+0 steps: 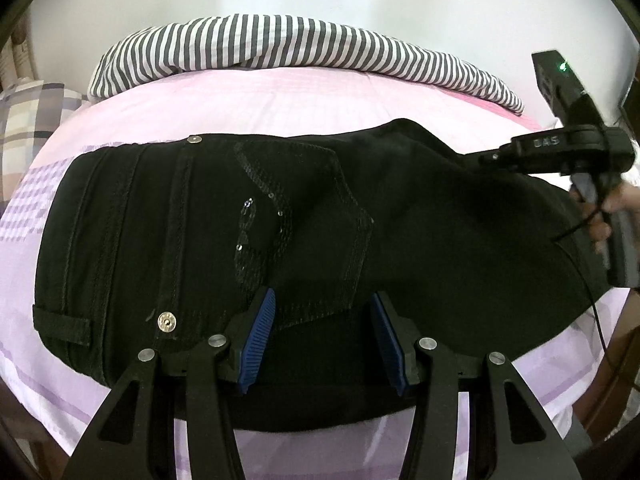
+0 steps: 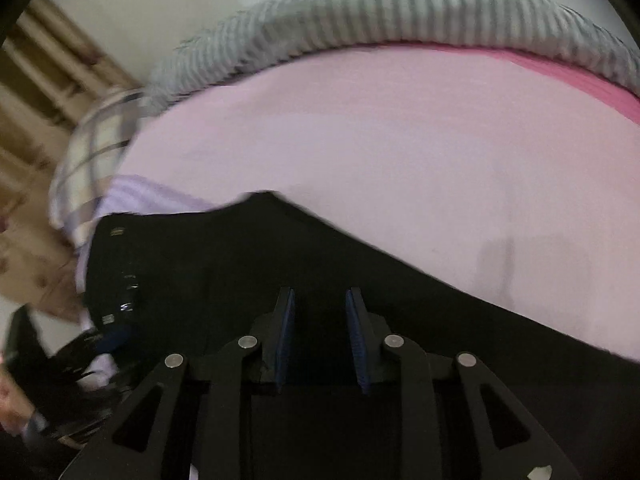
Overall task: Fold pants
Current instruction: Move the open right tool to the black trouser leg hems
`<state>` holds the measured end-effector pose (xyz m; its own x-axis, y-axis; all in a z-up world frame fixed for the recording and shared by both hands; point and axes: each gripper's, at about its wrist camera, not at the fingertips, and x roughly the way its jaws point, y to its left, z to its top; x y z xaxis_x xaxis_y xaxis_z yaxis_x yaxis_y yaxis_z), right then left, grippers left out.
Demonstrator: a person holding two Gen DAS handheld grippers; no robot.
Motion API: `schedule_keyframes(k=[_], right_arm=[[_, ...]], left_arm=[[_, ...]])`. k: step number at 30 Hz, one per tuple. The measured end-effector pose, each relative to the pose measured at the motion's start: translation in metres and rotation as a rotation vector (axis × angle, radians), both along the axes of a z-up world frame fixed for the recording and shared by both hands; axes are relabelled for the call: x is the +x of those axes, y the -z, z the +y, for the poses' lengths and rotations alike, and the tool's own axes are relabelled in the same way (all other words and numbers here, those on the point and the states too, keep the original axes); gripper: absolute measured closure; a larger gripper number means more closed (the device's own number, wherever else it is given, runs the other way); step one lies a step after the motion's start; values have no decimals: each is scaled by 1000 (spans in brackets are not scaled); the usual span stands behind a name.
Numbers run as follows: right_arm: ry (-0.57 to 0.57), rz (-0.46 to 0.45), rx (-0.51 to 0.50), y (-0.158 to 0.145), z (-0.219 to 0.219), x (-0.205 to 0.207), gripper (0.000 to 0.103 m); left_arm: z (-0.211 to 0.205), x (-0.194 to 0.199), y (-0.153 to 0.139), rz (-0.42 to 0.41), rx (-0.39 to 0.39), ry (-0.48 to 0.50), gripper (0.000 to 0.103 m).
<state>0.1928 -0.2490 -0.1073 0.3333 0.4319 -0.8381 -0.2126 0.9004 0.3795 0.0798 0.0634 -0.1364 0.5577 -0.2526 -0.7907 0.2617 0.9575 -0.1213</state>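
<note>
black pants (image 1: 304, 216) (sequinned back pocket up) lie folded on the pink bed (image 1: 280, 100), left gripper (image 1: 322, 336) half-open, right gripper (image 2: 320, 336) narrow.

A home bedroom — a bed (image 1: 304, 100) in pink-lilac sheeting, a striped pillow (image 1: 280, 44) at its far edge.

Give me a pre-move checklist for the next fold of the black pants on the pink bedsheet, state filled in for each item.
1. Black denim pants lie on the pink bedsheet, not hanging off: ok.
2. Waist end with metal button in view, left side of the left wrist view: ok.
3. Left gripper jaws apart over the pants near the sequinned back pocket: ok.
4. Right gripper gripping cloth: cannot tell, the view is blurred.
5. Striped pillow apart from the pants: ok.
6. Pants lying smooth: not ok, the far edge humps up.
</note>
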Motion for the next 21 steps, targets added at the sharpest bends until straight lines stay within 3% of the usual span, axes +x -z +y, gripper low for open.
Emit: schedule_keyframes(k=[6, 9, 15, 21], right_arm=[[93, -1, 6, -5, -25, -11, 76], [166, -5, 74, -13, -51, -35, 68], [427, -28, 220, -28, -152, -119, 63], [717, -23, 248, -27, -252, -204, 63]], left_arm=[[-1, -5, 0, -3, 32, 10, 52], [-3, -4, 0, -2, 45, 17, 51], [-2, 4, -12, 27, -15, 22, 50], [-30, 12, -35, -19, -59, 50, 48]])
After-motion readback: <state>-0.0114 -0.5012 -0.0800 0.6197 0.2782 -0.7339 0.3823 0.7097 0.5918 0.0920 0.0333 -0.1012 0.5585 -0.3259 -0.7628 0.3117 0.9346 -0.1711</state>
